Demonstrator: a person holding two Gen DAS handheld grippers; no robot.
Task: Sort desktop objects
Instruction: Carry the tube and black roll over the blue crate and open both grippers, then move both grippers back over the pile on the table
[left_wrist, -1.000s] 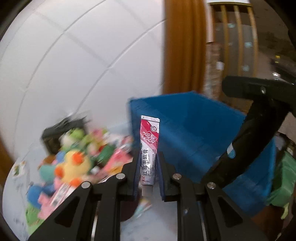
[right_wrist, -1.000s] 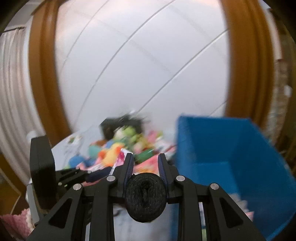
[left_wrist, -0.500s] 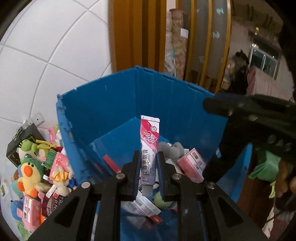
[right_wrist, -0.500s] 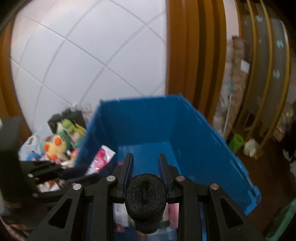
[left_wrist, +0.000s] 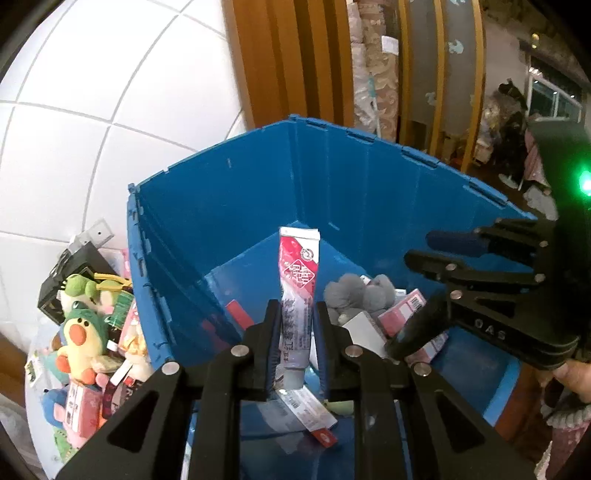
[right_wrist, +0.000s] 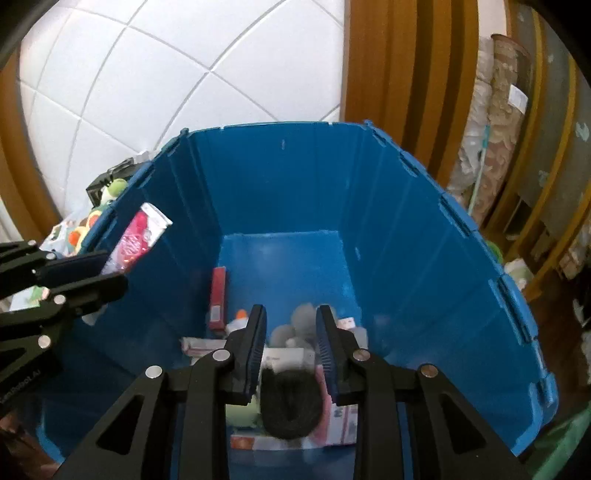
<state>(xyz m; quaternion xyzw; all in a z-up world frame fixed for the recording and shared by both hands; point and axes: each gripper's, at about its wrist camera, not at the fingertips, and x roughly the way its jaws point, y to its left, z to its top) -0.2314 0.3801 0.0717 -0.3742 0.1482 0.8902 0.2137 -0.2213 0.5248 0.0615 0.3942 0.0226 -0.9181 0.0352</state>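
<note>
Blue plastic crate (left_wrist: 229, 206) is filling both wrist views, its open top facing up toward the two hand-held grippers, which are both tilting downward into it. The left gripper (left_wrist: 296, 304) is hanging over the crate's left side, near the left wall, and is pinching a red and white tube (left_wrist: 297, 269). The tube's long axis is running along the fingers, crimped end pointing forward and away, cap end toward the camera. These jaws have just been easing apart slightly, with the tube between the pads and looking held. The right gripper (right_wrist: 291, 308) is hanging over the middle of the crate. Its jaws have just been widening, and a black roll (right_wrist: 290, 406) is showing blurred, low between the near ends of the pads, apparently slipping free toward the items below. A grey plush toy (left_wrist: 354, 295) and small boxes are lying on the crate floor directly beneath. A pile of soft toys (left_wrist: 81, 339) is sitting outside the crate, to its left. The drop for both items is probably straight down.
</note>
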